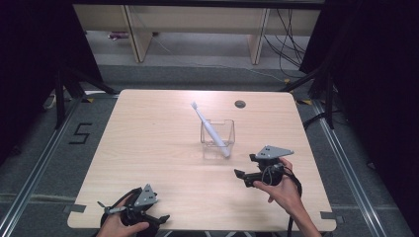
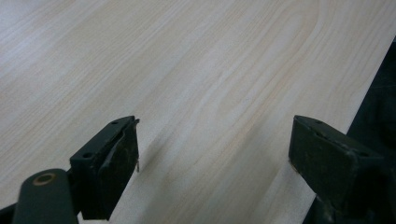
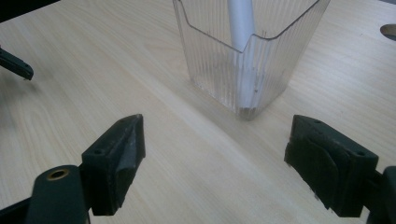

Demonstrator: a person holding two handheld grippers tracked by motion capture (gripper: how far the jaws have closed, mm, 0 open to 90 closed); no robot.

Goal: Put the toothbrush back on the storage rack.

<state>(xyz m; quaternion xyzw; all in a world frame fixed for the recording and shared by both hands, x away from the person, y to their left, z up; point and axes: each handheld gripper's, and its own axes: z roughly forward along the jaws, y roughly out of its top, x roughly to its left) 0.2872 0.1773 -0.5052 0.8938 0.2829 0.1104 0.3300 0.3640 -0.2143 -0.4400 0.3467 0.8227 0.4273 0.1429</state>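
Now my right gripper (image 1: pixel 243 177), jaws wide and empty, waits near the cup (image 1: pixel 217 143); next I grab its toothbrush (image 1: pixel 210 129).

Even overhead light, soft shadows on the table (image 1: pixel 163 148), perhaps slightly blurred.

We see a light wood bench (image 1: pixel 148 148) w/ a clear ribbed cup (image 1: pixel 217 140) standing near its middle; a small round hole (image 1: pixel 240 104) sits twd the far edge.
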